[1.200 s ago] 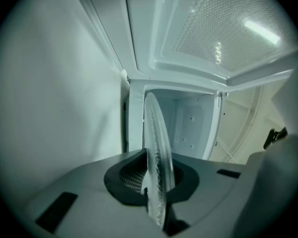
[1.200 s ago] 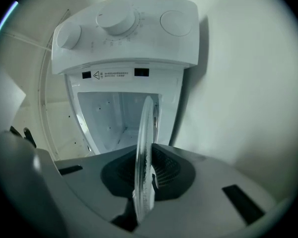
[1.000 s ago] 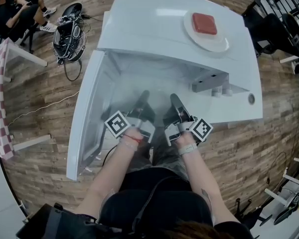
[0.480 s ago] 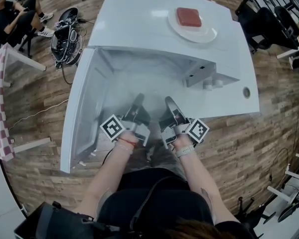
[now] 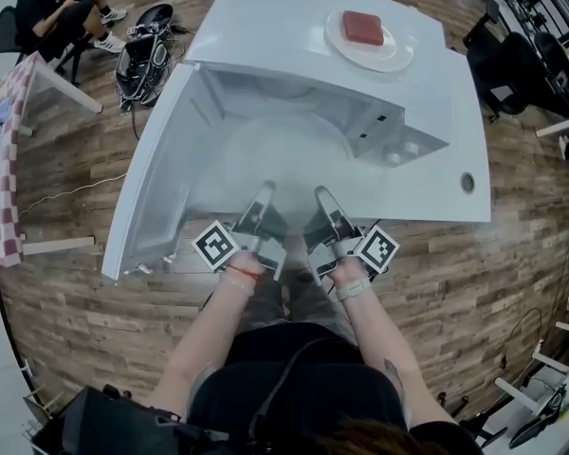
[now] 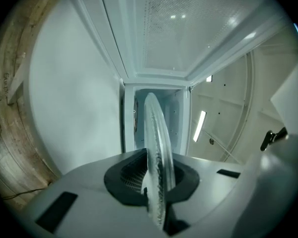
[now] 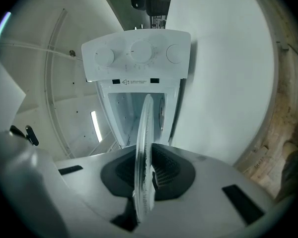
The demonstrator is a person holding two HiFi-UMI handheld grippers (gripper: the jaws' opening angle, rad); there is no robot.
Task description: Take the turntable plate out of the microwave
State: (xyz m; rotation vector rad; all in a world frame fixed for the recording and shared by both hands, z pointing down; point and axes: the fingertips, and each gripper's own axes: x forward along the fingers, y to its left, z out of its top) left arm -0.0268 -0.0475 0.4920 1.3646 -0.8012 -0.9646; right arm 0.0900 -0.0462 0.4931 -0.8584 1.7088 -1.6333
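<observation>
Right in front of me, my forearms reach out over my dark lap, with a red band on the left wrist and a pale strap on the right. My left gripper (image 5: 264,192) and my right gripper (image 5: 322,197) point level, side by side and near each other, their marker cubes facing up at me. Both are closed down narrow on the near rim of the turntable plate (image 5: 284,154). In the left gripper view the clear, ribbed glass stands edge-on, pinched between the black pads (image 6: 124,175). The right gripper view shows the same grip from the other side.

The plate lies flat, a hazy disc spreading away from the jaws across the mouth of the microwave (image 5: 294,27). I cannot tell whether its far edge is quite clear of the opening. The door (image 5: 142,207) hangs wide open on my left, and the pale cavity (image 5: 266,107) shows behind the glass. The control panel (image 5: 398,138) sits to the right of the opening, and its round knobs (image 7: 140,50) are plain in the right gripper view.

On top of the oven rests a white dish (image 5: 398,61) carrying a red block (image 5: 364,27). Wooden floor (image 5: 474,282) lies all round. Well off to the far left are a checked cloth (image 5: 0,178), a tangle of cables (image 5: 147,60) and a seated person (image 5: 47,8)
</observation>
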